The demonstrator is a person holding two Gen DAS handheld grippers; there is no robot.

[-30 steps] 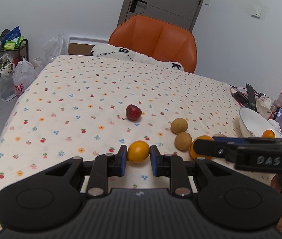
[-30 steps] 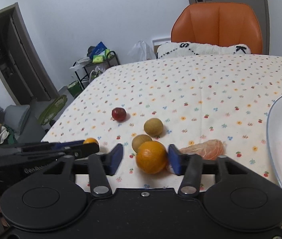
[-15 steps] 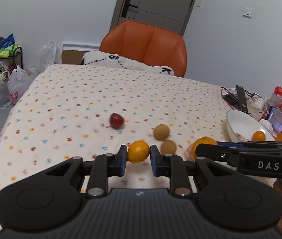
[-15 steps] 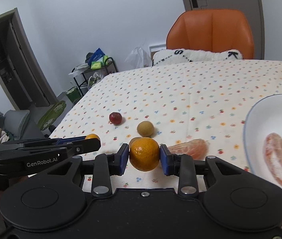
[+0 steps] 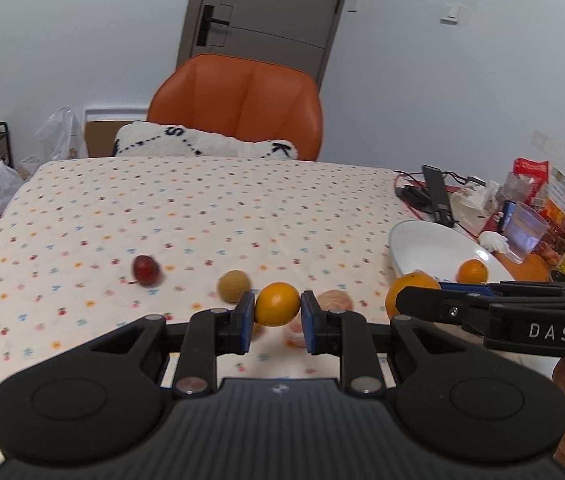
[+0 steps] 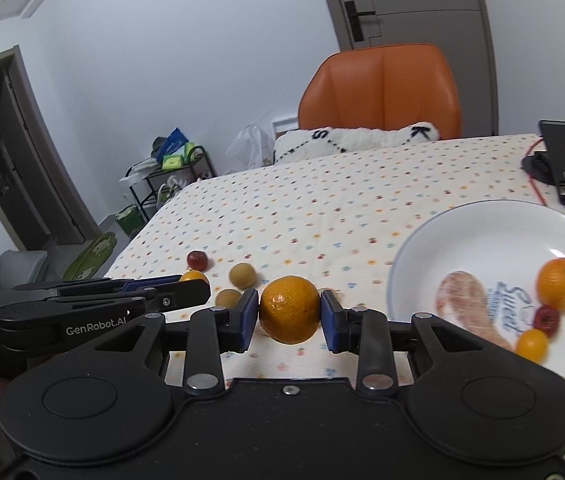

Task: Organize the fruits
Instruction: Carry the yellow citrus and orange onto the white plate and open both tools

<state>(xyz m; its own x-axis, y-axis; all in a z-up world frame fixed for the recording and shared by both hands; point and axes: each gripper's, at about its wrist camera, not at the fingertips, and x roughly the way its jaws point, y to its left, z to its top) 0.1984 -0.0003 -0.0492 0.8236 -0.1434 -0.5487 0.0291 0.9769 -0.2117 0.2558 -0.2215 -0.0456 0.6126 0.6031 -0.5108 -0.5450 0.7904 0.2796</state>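
the left gripper (image 5: 277,319), black with blue pads, clamps a small smooth orange citrus fruit (image 5: 277,304) above the flower-dotted cream tablecloth (image 5: 210,216). beside it to the right, the black right gripper marked "das" (image 5: 414,300) holds a larger round orange (image 5: 408,286) near the white ceramic bowl (image 5: 426,246), where another small orange fruit (image 5: 472,271) rests. a dark red round fruit (image 5: 146,270), a tan round fruit (image 5: 234,286) and a pale peeled citrus piece (image 5: 336,300) lie on the cloth. an orange leather chair (image 5: 238,106) stands behind.
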